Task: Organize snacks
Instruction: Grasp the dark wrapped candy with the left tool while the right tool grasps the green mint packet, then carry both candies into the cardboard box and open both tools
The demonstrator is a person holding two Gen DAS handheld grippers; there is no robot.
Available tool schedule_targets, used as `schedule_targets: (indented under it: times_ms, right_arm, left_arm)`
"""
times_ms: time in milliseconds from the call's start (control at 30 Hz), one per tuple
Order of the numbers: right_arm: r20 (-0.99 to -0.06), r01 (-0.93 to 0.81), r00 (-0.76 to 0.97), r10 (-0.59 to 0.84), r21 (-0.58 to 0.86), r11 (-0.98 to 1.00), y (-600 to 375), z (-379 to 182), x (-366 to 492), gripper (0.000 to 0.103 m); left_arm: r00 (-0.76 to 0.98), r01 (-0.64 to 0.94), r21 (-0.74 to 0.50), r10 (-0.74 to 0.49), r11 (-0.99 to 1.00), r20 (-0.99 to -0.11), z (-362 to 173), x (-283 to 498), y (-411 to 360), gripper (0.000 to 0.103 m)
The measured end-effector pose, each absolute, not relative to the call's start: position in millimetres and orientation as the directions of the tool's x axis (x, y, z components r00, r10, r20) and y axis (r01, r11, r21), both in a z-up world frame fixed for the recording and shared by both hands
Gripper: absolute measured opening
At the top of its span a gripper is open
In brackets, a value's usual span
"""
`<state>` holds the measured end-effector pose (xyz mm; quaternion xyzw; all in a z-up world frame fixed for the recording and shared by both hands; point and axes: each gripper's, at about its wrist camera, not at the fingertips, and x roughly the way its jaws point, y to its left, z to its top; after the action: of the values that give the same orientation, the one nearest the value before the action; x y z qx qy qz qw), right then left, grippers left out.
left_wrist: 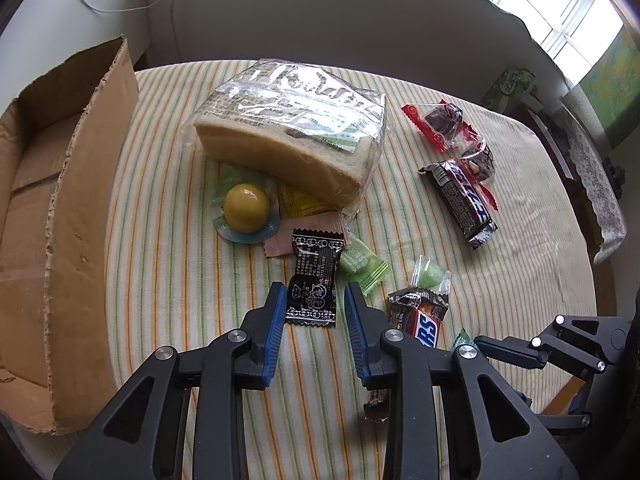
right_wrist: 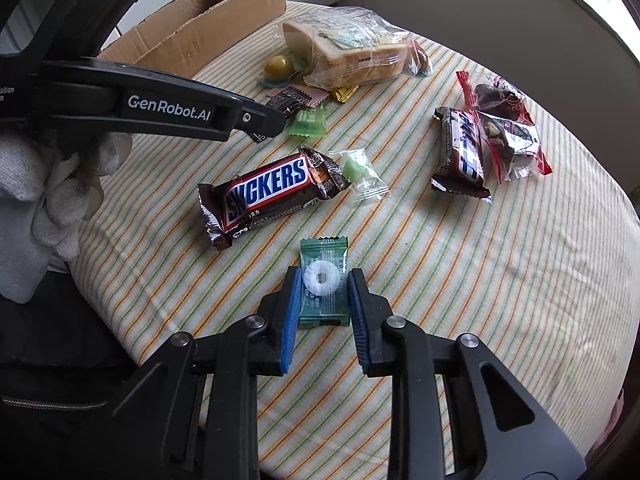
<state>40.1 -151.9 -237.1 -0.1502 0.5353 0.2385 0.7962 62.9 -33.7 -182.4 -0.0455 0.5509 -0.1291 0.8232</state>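
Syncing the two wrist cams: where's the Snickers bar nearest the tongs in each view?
Left wrist: brown-wrapped Snickers bar lower right of centre, partly hidden behind the left tongs' right finger.
Right wrist: the same bar, fully visible left of centre.
Shared landmark: small clear wrapper with a green candy at the bar's far end.

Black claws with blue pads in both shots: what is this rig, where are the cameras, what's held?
No robot: a person, gloved hand visible, holds a claw in each hand. Each picture comes from a fisheye camera on a claw, looking along its fingers. The left claw straddles a black packet without squeezing it. The right claw is shut on a green mint packet. On the striped cloth lie bagged bread, a Snickers bar and small sweets, beside a cardboard box.
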Motion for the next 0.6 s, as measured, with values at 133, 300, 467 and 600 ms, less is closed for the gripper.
schedule_targets:
  times_ms: [133,300,467,600]
  right_arm:
    - [-0.924,-0.536,0.314,0.217,0.016,0.844,-152.9,-236.0,38.1,0.024]
    - [-0.922,-0.508,0.306,0.237,0.051,0.86,-161.3,-233.5,37.7,0.023]
    - [-0.912,-0.459,0.302,0.277,0.116,0.881,-178.1,-225.4,41.8,0.022]
    - [-0.902,-0.426,0.32,0.289,0.136,0.895,-190.5,-215.1,46.7,0.022]
  left_arm:
    - [0.373,0.183,-0.175,-0.233,0.967,-0.898,-184.8,64.8,-39.0,0.022]
    - [0.394,0.178,-0.177,-0.235,0.968,-0.889,-181.8,63.6,-36.4,0.021]
    - [0.411,0.173,-0.194,-0.25,0.966,-0.877,-172.6,57.7,-29.8,0.021]
    - [0.425,0.172,-0.2,-0.256,0.965,-0.868,-164.7,53.5,-26.6,0.021]
